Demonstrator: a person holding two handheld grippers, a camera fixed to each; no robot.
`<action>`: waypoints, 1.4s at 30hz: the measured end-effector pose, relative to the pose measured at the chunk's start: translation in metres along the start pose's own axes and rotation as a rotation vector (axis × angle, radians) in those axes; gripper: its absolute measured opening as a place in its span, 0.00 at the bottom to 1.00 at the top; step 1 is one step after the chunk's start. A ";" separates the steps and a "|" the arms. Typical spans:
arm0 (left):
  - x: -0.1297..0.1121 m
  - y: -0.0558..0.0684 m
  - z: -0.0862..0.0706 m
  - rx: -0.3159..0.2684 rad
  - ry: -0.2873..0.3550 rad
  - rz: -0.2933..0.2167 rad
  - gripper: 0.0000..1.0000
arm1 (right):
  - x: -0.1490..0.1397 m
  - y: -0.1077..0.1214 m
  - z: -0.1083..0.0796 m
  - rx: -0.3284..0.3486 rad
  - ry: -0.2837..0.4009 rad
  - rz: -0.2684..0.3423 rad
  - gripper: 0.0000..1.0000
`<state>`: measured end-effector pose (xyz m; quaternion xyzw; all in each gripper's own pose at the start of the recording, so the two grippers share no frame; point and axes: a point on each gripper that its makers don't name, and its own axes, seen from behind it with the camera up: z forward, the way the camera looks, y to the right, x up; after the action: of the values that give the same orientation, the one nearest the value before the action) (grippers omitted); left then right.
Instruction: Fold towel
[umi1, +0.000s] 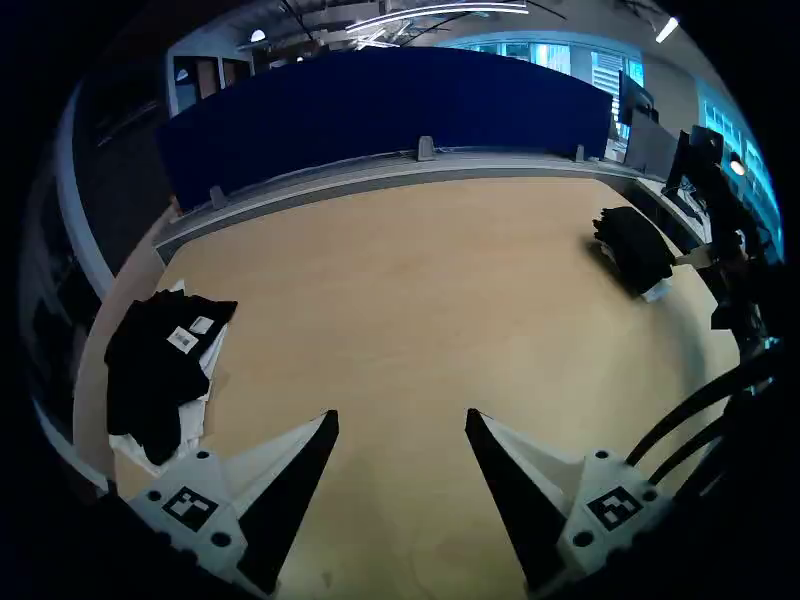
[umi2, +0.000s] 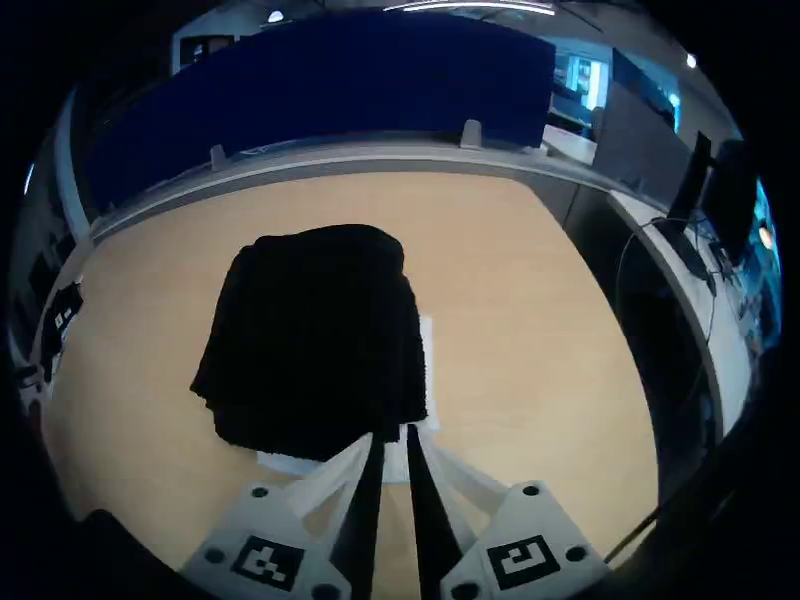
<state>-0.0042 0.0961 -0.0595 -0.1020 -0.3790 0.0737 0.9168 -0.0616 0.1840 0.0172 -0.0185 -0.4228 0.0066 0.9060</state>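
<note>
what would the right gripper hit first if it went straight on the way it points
The folded black towel, lying on a white cloth just ahead of the right gripper. It may meet the white edge first, since depth is unclear there.

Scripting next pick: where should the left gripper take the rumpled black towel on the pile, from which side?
The black towel drapes loosely over white towels; its corner toward the middle of the table sticks out free. Probably pinch that corner, coming from that side with the open left gripper.
</note>
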 end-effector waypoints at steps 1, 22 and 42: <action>0.000 0.000 0.000 0.000 0.000 0.000 0.94 | 0.000 0.001 -0.001 -0.005 0.004 0.000 0.32; 0.004 0.001 -0.003 -0.011 0.018 0.000 0.94 | 0.006 0.002 -0.021 -0.031 0.079 0.004 1.00; 0.037 -0.003 0.006 -0.025 0.151 -0.032 0.94 | 0.066 -0.103 -0.092 0.116 0.386 -0.002 1.00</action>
<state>0.0177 0.1014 -0.0300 -0.1126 -0.3111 0.0462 0.9426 0.0514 0.0802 0.0126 0.0331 -0.2404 0.0265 0.9698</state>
